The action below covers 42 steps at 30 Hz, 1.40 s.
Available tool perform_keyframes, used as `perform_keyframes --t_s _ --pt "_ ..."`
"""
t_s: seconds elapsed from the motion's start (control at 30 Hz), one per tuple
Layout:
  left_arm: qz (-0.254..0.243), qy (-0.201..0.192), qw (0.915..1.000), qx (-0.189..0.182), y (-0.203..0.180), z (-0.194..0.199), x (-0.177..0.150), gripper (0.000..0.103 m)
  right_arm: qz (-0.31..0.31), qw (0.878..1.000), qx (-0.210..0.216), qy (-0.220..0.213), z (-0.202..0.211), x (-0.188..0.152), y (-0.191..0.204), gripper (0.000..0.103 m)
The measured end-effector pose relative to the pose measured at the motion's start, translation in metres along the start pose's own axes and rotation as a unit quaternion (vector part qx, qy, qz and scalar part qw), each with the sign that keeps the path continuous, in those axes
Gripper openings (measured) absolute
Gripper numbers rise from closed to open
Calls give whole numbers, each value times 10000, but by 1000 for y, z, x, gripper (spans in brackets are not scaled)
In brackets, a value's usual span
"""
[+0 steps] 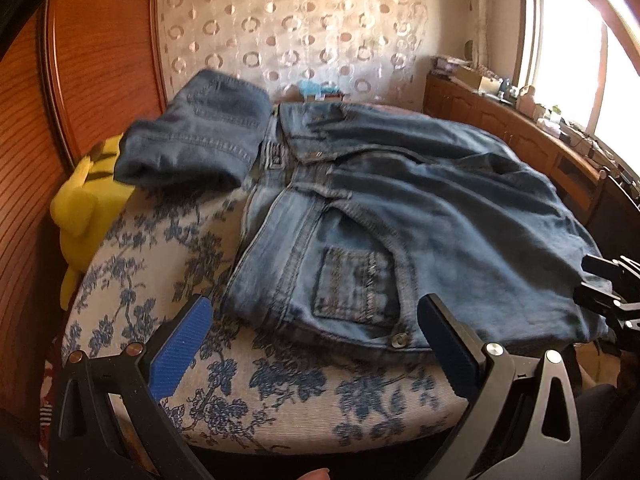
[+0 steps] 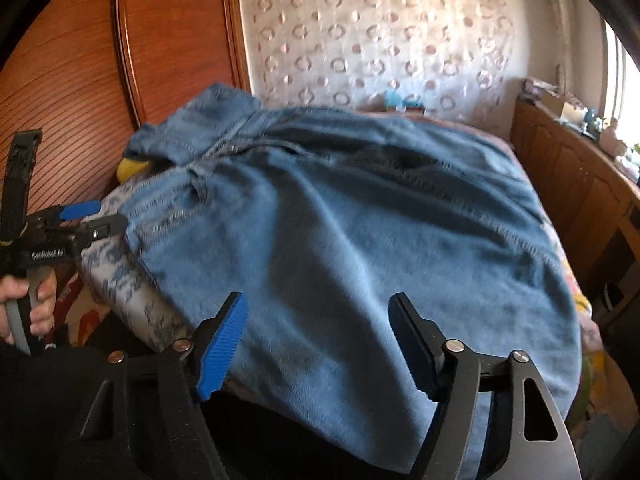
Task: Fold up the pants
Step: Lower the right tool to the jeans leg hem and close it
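Observation:
A pair of blue jeans (image 1: 400,208) lies spread on a floral cushion (image 1: 280,392), waistband end toward the left, a coin pocket and a metal button (image 1: 399,339) near the front edge. A second folded pair of jeans (image 1: 200,140) sits at the back left. My left gripper (image 1: 316,332) is open, just in front of the waist corner, empty. In the right wrist view the jeans (image 2: 360,240) fill the middle. My right gripper (image 2: 316,344) is open over the near edge of the denim, holding nothing. The left gripper also shows there (image 2: 96,220).
A yellow plush toy (image 1: 88,208) sits left of the cushion against a wooden headboard (image 1: 100,60). A wooden cabinet (image 1: 520,136) with clutter runs along the right under a bright window. A patterned curtain (image 1: 300,28) hangs behind.

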<state>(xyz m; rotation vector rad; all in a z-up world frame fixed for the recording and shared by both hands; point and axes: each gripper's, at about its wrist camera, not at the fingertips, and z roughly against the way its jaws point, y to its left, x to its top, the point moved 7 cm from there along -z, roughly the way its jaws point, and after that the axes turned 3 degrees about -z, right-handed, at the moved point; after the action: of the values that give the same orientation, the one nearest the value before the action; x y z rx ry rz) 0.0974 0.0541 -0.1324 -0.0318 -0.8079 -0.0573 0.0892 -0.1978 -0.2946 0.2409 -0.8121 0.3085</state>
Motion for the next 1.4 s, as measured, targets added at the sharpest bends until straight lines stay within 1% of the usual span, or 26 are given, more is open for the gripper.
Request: perform_keyframes --t_s 0.07,0.27,0.4,0.47,0.53,0.57,0.67,0.7,0.73,0.83,0.97,1.07,1.13,1.17,1.23,1.37,1.4 --pt "39 62 10000 -15 3 -2 -3 103 28 9999 34 91 4 -3 -2 67" --pt "33 121 9999 92 15 -4 0 103 128 9996 83 244 11 -9 -9 66" --pt "-23 -21 9997 258 28 0 13 103 264 9992 61 308 15 -14 -11 65" --pt "2 -156 9993 339 39 5 22 103 299 9990 51 341 14 -16 -11 61" --pt "49 -254 9989 390 47 8 28 103 319 9988 28 376 10 -19 -9 52" --pt "61 -272 9987 428 52 8 31 103 338 9986 5 400 6 -18 -7 49" --pt "113 -175 9988 450 62 4 29 103 395 9983 -134 399 6 -16 -11 34" --pt "147 -100 9990 406 65 1 26 103 392 9982 -200 397 9 -16 -15 24" --pt "163 -51 9992 350 66 -1 25 103 401 9981 -251 397 1 -12 -14 14" --pt "181 87 9997 156 63 -11 17 102 459 9978 -275 387 -6 -7 -15 1" --pt "120 258 9996 23 57 -23 9 95 493 9981 -283 239 3 0 -19 1" --pt "135 336 9993 -123 54 -28 5 85 504 9982 -314 70 11 9 -19 1" --pt "128 385 9989 -221 51 -32 3 76 527 9980 -353 -46 15 13 -18 1" --pt "133 394 9988 -258 50 -33 3 75 531 9979 -369 -96 18 16 -18 1" --pt "172 397 9984 -361 49 -34 2 69 496 9977 -386 -237 23 23 -18 1" --pt "232 398 9978 -475 48 -35 0 64 449 9967 -471 -479 31 38 -22 1" --pt "229 401 9976 -514 47 -35 0 60 463 9964 -495 -513 32 42 -24 1"
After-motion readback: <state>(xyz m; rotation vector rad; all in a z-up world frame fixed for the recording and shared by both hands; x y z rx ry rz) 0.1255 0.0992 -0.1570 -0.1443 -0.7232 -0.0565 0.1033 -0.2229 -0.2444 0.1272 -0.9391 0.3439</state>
